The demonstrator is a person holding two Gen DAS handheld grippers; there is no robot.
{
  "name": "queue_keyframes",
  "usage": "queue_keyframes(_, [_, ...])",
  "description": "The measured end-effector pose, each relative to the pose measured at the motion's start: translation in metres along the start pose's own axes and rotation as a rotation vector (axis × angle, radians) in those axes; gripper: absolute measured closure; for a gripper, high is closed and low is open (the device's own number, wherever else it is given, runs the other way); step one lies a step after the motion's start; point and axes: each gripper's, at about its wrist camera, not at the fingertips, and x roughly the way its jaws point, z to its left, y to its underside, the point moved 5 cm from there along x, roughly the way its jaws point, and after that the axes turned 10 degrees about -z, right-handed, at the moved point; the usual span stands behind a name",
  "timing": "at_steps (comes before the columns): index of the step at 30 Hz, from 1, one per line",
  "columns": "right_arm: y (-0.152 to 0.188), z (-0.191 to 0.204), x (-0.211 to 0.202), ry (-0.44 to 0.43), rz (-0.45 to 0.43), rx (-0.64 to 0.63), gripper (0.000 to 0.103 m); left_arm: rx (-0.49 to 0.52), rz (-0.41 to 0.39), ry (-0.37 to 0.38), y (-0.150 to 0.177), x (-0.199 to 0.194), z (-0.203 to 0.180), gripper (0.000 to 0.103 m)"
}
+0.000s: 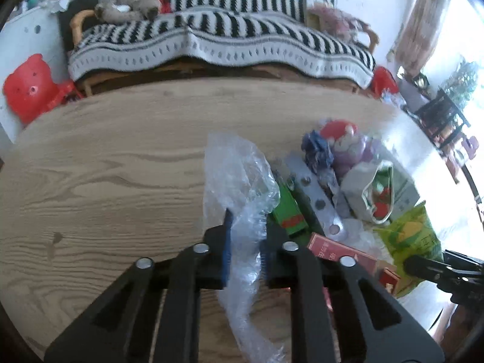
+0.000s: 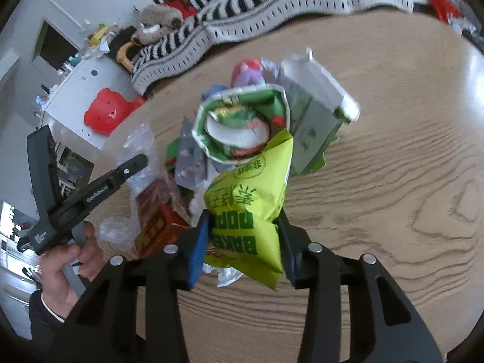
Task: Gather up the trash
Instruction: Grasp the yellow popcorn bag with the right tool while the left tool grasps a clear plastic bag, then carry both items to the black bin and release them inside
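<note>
My left gripper [image 1: 246,239] is shut on a crumpled clear plastic bag [image 1: 239,178] over the wooden table [image 1: 106,166]. My right gripper [image 2: 243,242] is shut on a yellow-green popcorn bag [image 2: 251,199], held at the near side of a trash pile. The pile holds a green snack bag [image 2: 242,121], a grey carton [image 2: 314,115], a red box [image 2: 160,220], a foil blister strip [image 1: 317,199] and a purple wrapper [image 1: 348,148]. The left gripper also shows in the right wrist view [image 2: 133,163], left of the pile, with the clear bag [image 2: 139,142].
A sofa with a black-and-white striped blanket [image 1: 217,39] stands behind the table. A red bear-shaped stool [image 1: 30,87] and a white cabinet [image 2: 75,90] are at the left. A black chair [image 1: 444,115] stands by the bright window at the right.
</note>
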Motion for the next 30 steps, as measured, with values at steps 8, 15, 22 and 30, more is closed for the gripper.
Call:
queue_keyframes(8, [-0.012,-0.003,-0.044,0.048,-0.13,-0.08,0.063,0.024,-0.105,-0.05,-0.017,-0.049,0.002,0.094])
queue_keyframes(15, [-0.009,-0.04,-0.087,0.111,-0.188,-0.059,0.063,0.112,-0.094,0.116,-0.004,-0.068,-0.073,0.094])
queue_keyframes(22, [0.001,-0.128,-0.19,0.274,-0.327,0.026,0.063,0.27,-0.079,0.365,0.021,-0.086,-0.22,0.094])
queue_keyframes(30, [0.072,-0.271,-0.315,0.482,-0.406,0.246,0.063,0.449,0.048,0.716,0.113,-0.106,-0.418,0.094])
